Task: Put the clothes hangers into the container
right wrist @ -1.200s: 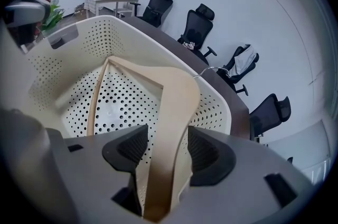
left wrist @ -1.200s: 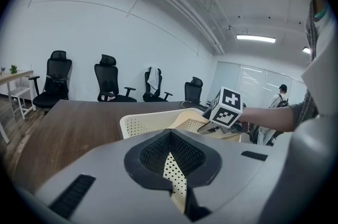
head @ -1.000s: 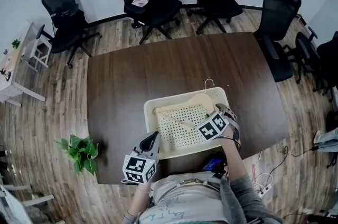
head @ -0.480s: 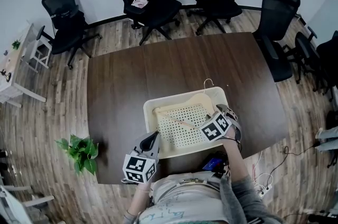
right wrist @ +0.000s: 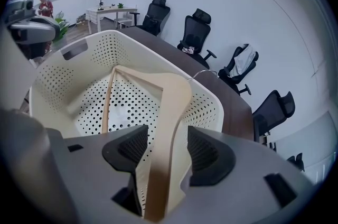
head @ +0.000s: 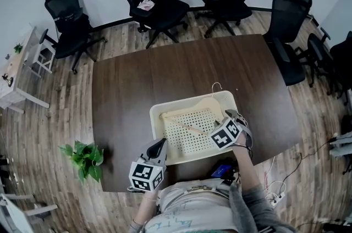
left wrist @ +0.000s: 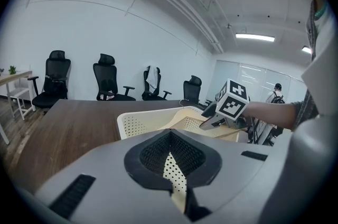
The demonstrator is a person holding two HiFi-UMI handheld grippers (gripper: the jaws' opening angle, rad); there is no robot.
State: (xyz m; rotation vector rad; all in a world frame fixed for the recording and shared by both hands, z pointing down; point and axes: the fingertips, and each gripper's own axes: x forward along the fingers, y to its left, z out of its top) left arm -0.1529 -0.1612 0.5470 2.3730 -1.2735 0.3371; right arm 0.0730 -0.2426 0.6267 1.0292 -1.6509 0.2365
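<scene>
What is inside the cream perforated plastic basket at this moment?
One pale wooden clothes hanger, its arm between the right tongs' parted jaws. The tongs cover the cream perforated plastic basket's near right corner from overhead.

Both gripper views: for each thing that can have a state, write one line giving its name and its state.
left gripper: shut, jaws together, nothing between them.
right gripper: open, jaws apart, one arm of the hanger between them with a gap on each side.
hanger: in the basket, tilted, hook over the far rim.
basket: upright, holding the hanger.
</scene>
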